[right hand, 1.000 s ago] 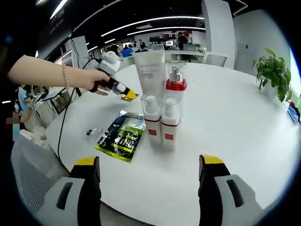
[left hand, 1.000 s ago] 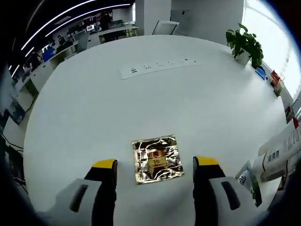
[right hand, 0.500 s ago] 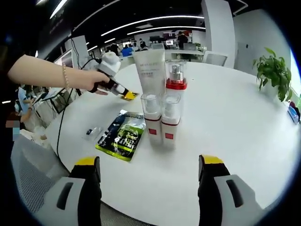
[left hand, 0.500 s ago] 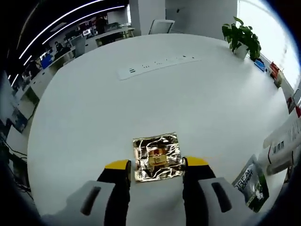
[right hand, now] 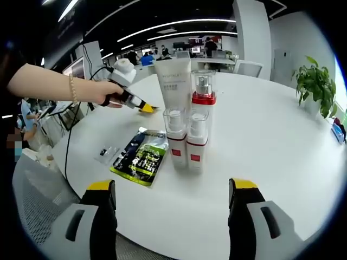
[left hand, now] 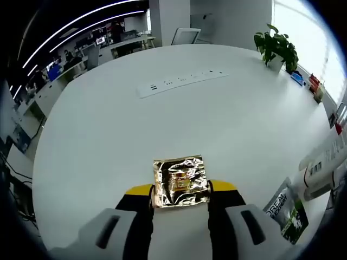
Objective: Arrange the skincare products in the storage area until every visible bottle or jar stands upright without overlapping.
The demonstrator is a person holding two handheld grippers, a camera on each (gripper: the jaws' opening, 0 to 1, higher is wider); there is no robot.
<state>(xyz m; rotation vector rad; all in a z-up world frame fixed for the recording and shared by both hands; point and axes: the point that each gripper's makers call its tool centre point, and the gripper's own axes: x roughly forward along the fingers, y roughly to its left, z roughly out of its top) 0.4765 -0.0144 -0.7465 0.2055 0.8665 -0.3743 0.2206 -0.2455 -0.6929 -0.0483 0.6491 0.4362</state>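
Already four bottles stand upright. Left tongs clamp the gold sachet; right tongs gape apart, empty.

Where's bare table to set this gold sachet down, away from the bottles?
Bare table runs from the gold sachet up to the power strip, and beyond it toward the potted plant. In the right gripper view it is crowded around the bottles, white tube and green packet.
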